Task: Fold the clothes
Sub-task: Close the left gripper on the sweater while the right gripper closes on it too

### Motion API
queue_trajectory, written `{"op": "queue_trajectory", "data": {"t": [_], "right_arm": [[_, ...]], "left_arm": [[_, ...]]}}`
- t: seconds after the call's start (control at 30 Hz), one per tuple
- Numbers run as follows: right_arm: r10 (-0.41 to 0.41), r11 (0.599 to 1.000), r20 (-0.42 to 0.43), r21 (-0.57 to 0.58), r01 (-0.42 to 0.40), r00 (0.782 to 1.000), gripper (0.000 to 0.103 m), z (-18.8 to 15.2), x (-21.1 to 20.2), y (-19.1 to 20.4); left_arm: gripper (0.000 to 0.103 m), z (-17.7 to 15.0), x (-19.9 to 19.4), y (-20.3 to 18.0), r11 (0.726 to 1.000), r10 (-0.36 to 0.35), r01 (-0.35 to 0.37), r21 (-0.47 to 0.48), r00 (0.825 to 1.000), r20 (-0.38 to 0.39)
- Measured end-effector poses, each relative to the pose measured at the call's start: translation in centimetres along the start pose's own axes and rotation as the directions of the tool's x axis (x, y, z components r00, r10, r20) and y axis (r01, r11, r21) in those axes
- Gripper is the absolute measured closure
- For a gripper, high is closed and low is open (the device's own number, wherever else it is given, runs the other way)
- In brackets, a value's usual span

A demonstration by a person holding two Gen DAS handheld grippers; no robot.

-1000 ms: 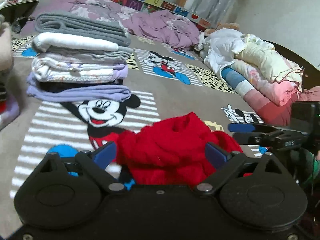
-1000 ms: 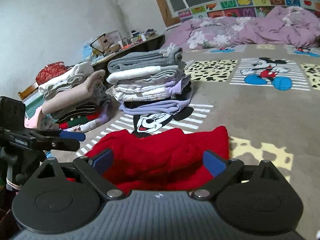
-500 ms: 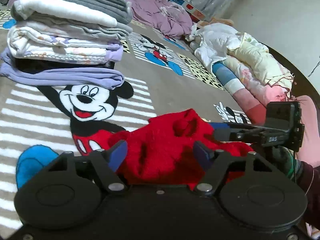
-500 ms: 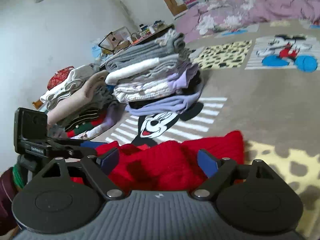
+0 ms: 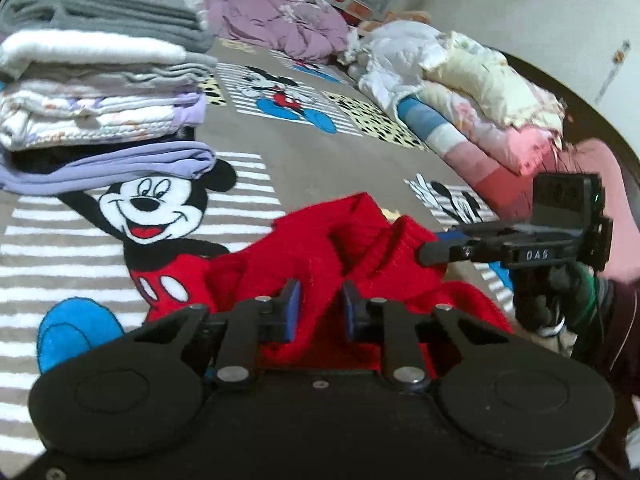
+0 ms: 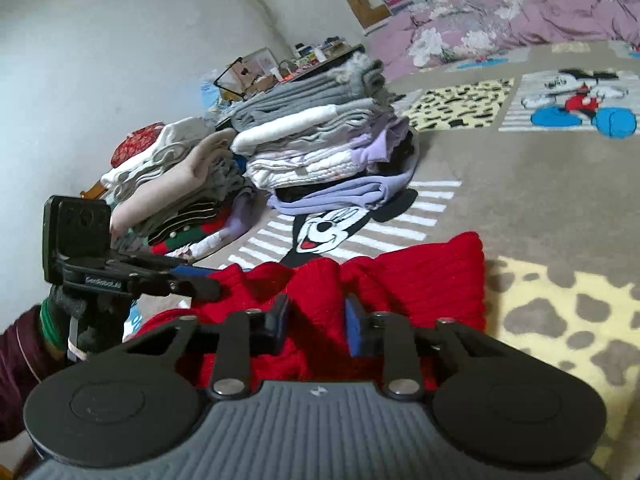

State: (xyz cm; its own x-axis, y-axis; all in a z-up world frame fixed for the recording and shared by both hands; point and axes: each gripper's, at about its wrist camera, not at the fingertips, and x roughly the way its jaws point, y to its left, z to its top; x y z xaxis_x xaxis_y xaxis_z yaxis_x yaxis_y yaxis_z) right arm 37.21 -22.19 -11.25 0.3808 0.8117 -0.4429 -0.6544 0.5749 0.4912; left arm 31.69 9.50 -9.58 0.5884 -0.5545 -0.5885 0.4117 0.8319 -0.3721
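Note:
A red knit sweater (image 5: 320, 248) lies crumpled on the cartoon-mouse blanket (image 5: 320, 152), just in front of both grippers. In the left wrist view my left gripper (image 5: 320, 306) has its jaws closing, and a raised fold of the red knit is pinched between the blue pads. The right gripper (image 5: 434, 242) comes in from the right, its tips at the sweater's right edge. In the right wrist view my right gripper (image 6: 316, 314) is likewise closing on a bunched ridge of the sweater (image 6: 420, 276). The left gripper (image 6: 202, 280) meets the sweater's left end there.
A tall stack of folded clothes (image 5: 100, 92) stands at the back left, with a second stack (image 6: 180, 184) beside it. A purple duvet (image 5: 280, 20) lies at the far end. Unfolded bedding (image 5: 460, 92) is heaped along the right. A dark red sleeve (image 6: 16, 360) shows at the left edge.
Both grippers' jaws have gone from wide open to nearly together around folds of the red sweater. Both hands dipped toward it, and the knit has bunched up between the pads.

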Motion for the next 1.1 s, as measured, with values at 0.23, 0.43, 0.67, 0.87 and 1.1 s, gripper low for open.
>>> {"op": "queue_trajectory", "data": {"t": [0.23, 0.43, 0.67, 0.87, 1.1], "right_arm": [[0.004, 0.993, -0.038, -0.114, -0.008, 0.999, 0.080, -1.2, -2.8, 4.4], [0.005, 0.985, -0.053, -0.170, -0.014, 0.999, 0.081, -4.5, -5.6, 8.5], [-0.011, 0.980, -0.036, -0.201, 0.003, 0.999, 0.081, -8.7, -8.8, 12.5], [-0.042, 0.964, -0.026, -0.265, 0.033, 0.999, 0.082, -12.0, -10.4, 16.1], [-0.105, 0.915, -0.097, -0.399, 0.058, 0.990, 0.082, -15.9, -10.7, 20.1]], "left_arm": [[0.087, -2.6, -3.1, -3.4, 0.994, 0.006, -0.008, 0.106, 1.000, 0.015], [0.087, -6.3, -6.2, -6.8, 0.988, -0.010, 0.003, 0.155, 0.999, 0.045], [0.088, -10.2, -9.3, -9.8, 0.988, -0.013, -0.002, 0.157, 0.996, 0.094], [0.088, -13.5, -11.3, -12.5, 0.980, 0.007, -0.029, 0.198, 0.994, 0.113], [0.088, -17.6, -12.4, -14.7, 0.949, 0.047, -0.064, 0.308, 0.997, 0.064]]}}
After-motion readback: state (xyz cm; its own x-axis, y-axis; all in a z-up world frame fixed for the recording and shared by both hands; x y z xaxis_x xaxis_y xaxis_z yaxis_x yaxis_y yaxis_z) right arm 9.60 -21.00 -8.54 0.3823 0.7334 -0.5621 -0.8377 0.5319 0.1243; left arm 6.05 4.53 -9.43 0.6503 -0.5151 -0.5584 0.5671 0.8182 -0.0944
